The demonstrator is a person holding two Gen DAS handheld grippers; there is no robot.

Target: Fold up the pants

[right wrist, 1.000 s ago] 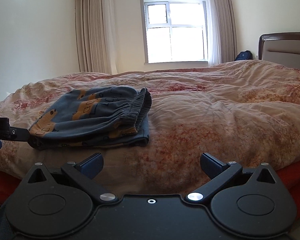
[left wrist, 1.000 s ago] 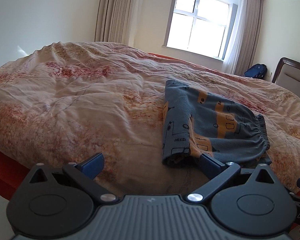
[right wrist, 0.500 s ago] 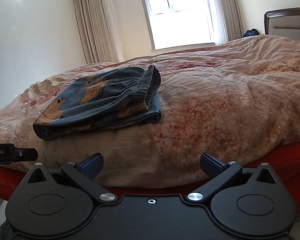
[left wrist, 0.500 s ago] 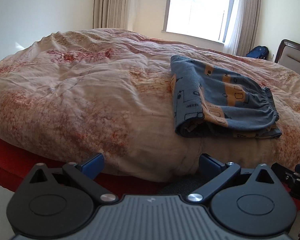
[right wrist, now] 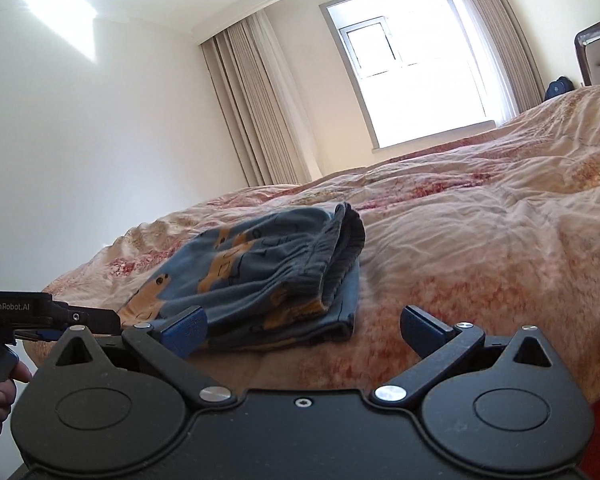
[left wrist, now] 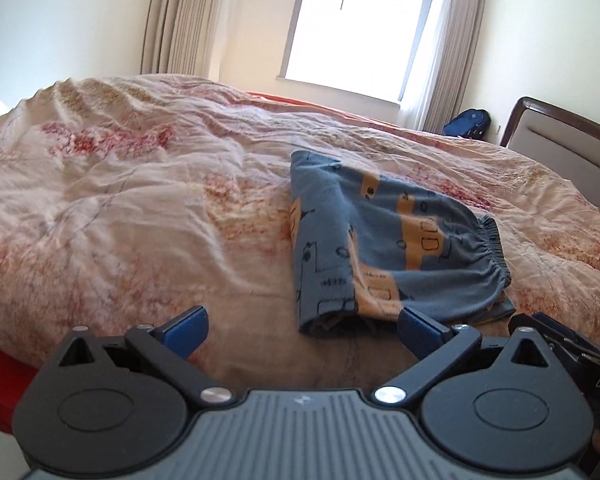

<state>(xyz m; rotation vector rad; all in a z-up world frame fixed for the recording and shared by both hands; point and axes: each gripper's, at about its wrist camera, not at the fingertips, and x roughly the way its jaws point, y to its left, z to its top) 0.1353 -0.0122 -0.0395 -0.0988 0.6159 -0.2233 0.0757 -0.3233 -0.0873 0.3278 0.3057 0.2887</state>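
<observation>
Your left gripper [left wrist: 302, 330] sits at the bottom of the left wrist view with its jaws spread wide and nothing between them; the blue fingertips [left wrist: 186, 326] stand well apart over the near edge of the bed. Its right-hand fingertip lies just at the near lower corner of the folded pants [left wrist: 384, 248], though you cannot tell from this view whether it touches the cloth. Your right gripper [right wrist: 302, 330] is likewise wide open and empty, low in the right wrist view, its left-hand fingertip [right wrist: 184, 328] overlapping the near edge of the pants in the picture.

The pants are a compact folded bundle, blue with orange vehicle prints, lying on the quilt [left wrist: 120, 208] close to the near edge of the bed. In the left wrist view they fill the centre-right of the frame, with the gathered elastic waistband [left wrist: 496, 256] on the right side. In the right wrist view they sit centre-left, waistband layers stacked at the right end of the bundle.

At the left edge of the right wrist view the other gripper's black body pokes in, marked "GenRobot.AI", with your hand [right wrist: 0, 396] wrapped on its handle below.

Beyond the bed, a bright window [left wrist: 360, 36] with beige curtains [left wrist: 176, 20] occupies the upper centre. A headboard [left wrist: 568, 152] stands at the right, and a blue backpack [left wrist: 468, 122] rests on the floor near it.
</observation>
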